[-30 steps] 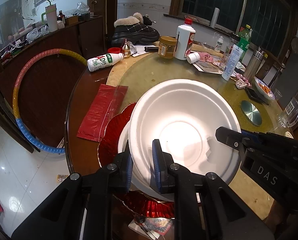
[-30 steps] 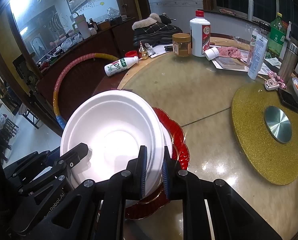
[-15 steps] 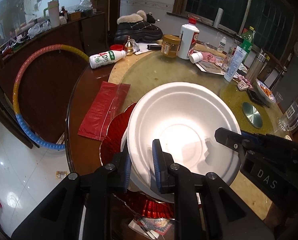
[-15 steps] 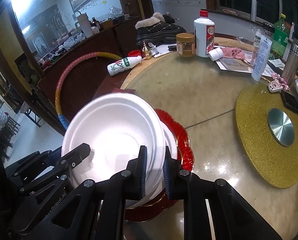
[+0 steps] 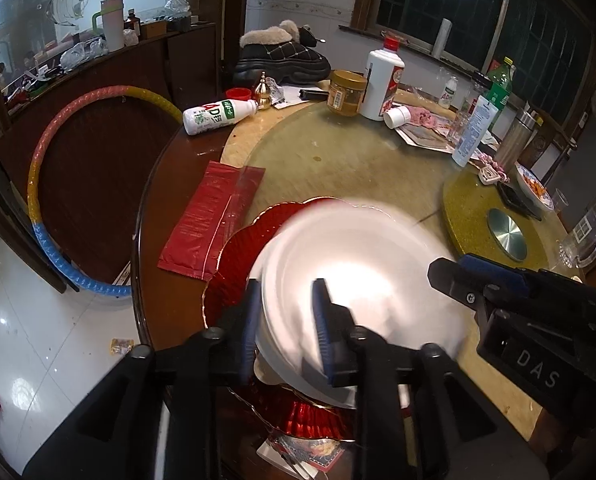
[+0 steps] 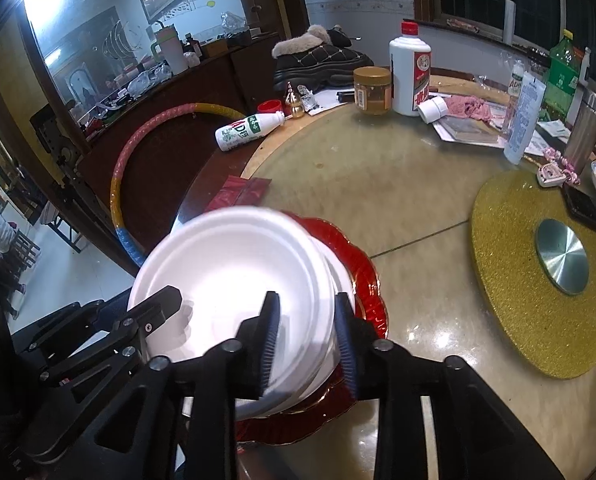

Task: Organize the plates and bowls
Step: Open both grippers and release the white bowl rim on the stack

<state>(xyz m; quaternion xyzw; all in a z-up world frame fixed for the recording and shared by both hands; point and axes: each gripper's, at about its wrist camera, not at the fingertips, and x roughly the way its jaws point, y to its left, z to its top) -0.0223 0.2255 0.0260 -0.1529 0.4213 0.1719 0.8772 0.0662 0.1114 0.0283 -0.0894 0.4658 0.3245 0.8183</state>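
Two grippers straddle the white bowl stack [image 6: 233, 292] on the red plate [image 6: 364, 280] at the desk's near edge: left gripper [image 5: 283, 328] and right gripper [image 6: 306, 344] fingers spread around opposite rims, not pinching.

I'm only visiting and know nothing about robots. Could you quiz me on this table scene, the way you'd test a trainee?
1. True or false: the white bowls are above a red plate.
2. Which lies on its side: A, the AD bottle, or B, the white liquor bottle?
3. Fill in: the left gripper and right gripper both straddle the bowls' ____.
Key: 1 true; 2 A; 3 rim.
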